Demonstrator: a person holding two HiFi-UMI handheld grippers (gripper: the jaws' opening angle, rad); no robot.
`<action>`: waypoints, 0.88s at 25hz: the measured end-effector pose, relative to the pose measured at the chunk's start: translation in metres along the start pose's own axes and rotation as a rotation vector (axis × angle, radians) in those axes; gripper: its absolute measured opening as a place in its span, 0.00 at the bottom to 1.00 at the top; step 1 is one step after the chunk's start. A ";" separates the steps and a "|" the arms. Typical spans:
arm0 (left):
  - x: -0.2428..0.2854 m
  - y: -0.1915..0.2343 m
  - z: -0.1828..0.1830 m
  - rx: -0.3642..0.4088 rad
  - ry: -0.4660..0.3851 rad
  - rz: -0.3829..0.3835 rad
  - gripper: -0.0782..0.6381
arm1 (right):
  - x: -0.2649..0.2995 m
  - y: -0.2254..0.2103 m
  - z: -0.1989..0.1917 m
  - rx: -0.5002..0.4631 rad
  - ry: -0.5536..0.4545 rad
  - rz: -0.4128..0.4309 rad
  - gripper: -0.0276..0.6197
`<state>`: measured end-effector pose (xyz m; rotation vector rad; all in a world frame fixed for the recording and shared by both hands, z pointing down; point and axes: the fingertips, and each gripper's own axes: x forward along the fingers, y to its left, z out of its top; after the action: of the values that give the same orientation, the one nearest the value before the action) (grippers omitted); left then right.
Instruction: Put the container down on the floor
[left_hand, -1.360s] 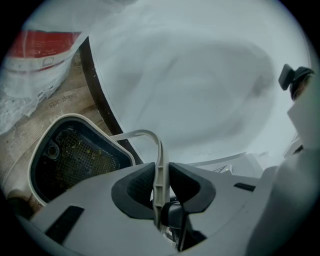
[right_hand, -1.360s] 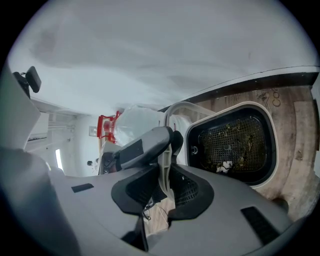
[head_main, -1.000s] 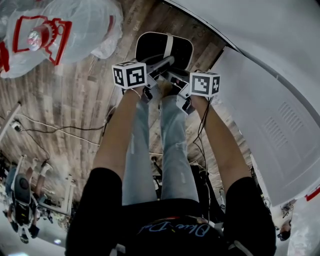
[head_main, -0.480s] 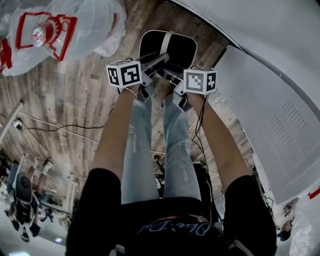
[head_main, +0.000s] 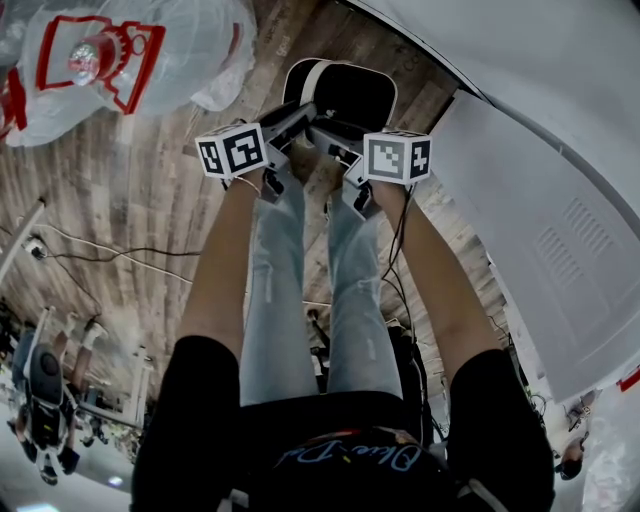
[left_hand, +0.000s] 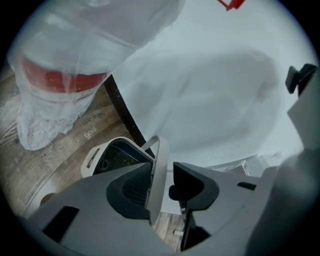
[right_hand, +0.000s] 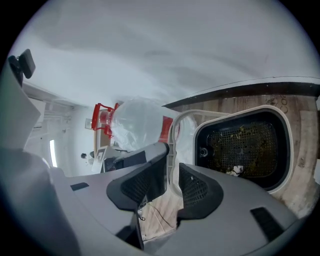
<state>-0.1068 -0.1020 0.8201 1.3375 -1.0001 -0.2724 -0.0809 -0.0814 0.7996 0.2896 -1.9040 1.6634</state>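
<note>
The container (head_main: 350, 95) rests on the wooden floor (head_main: 150, 200) at the far side, so the set-down looks done; the left gripper (head_main: 285, 122) and right gripper (head_main: 335, 148) have just been opening, jaws now wide with its handle (left_hand: 158, 165) loose between them, leaving only the withdrawal.
</note>
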 end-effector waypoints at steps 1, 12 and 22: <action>-0.003 0.003 0.000 0.002 0.003 0.010 0.28 | -0.001 0.000 0.002 0.008 -0.012 -0.001 0.26; -0.026 0.028 -0.003 0.010 -0.063 0.137 0.27 | -0.007 0.001 0.007 0.040 -0.068 -0.007 0.26; -0.029 0.026 -0.009 -0.006 -0.057 0.174 0.24 | -0.027 -0.002 0.017 0.111 -0.185 -0.019 0.05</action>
<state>-0.1268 -0.0692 0.8313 1.2340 -1.1554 -0.1830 -0.0629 -0.1042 0.7859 0.5205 -1.9372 1.7858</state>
